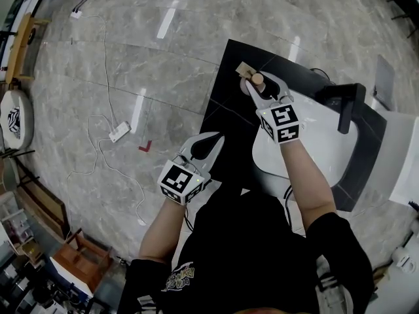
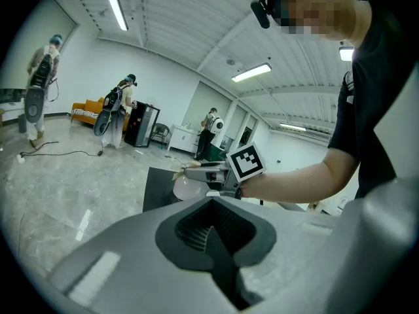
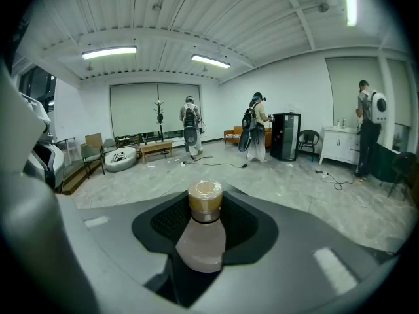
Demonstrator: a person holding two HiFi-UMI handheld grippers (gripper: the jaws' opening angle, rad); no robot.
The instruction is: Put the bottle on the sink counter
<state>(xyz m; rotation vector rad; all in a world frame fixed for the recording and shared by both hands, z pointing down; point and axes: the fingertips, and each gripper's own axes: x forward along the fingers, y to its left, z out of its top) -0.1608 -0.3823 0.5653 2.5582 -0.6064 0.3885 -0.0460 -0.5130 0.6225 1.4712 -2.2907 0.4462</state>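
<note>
Right gripper (image 1: 260, 89): closed on the bottle (image 3: 201, 241), which is clamped just below its tan cap.
Left gripper (image 1: 215, 140): jaws are pressed together with nothing between them; it is held at the counter's (image 1: 226, 64) near-left edge, well apart from the bottle.
Bottle position: it is held upright over the far-left corner of the counter, beside the basin's (image 1: 327, 149) far-left rim. Whether its base touches the counter cannot be told.
Neighbours: a small tan item (image 1: 244, 69) lies just beyond the bottle; the black faucet (image 1: 347, 103) stands across the basin, well apart.
Step judged: the bottle is carried over the spot, and the set-down is not yet done.
Risk, early release: if the jaws are opened before the base is seated, the bottle could be dropped and toppled.
Risk, tipping: a tilted set-down could let the bottle fall, then roll into the basin or off the left edge.
Risk, collision: the tan item could be struck if the bottle is lowered too far forward.
Risk, withdrawal: the neck could be dragged over if the jaws are pulled away before they are fully parted.
</note>
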